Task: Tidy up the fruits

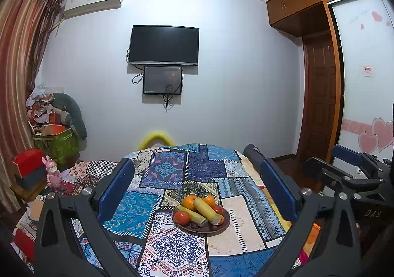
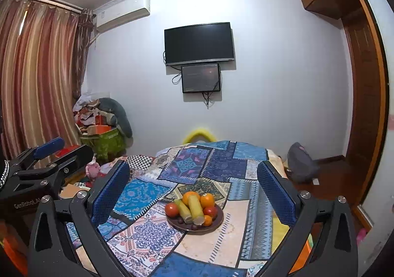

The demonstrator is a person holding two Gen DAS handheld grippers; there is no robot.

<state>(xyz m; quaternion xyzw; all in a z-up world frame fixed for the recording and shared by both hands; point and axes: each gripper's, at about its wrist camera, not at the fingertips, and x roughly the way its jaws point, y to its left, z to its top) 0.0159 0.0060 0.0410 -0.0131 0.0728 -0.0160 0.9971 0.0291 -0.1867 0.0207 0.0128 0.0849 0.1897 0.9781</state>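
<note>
My left gripper (image 1: 197,193) is spread wide, blue pads well apart and nothing between them, and my right gripper (image 2: 193,193) is the same: wide open, empty, held back from the table. Both are looking down their fingers at the brown plate (image 1: 222,226), which sits on the patchwork cloth (image 1: 170,250) roughly centred between each pair of pads, still well ahead of the tips. On the plate I count two oranges at the back (image 1: 189,202), two long yellow-green stalk pieces (image 1: 206,210) lying side by side across the middle with cut ends toward me, a red tomato-like fruit (image 1: 182,217) on the left, another red one (image 1: 218,209) on the right, a small orange one tucked behind the stalk end, and a few small dark round pieces (image 1: 194,225) at the near rim; I can't say what those are. It reads to me as either finished or not begun, since everything is already piled on the one plate and I see no second container. If I go in, I'd take the top stalk first, closing across its narrow width near the middle so it doesn't roll, and I'd keep the other gripper clear of the rim, because the rounds beside it look ready to tumble off. My right gripper shows at the edge of the left view, off the table's right side.
</note>
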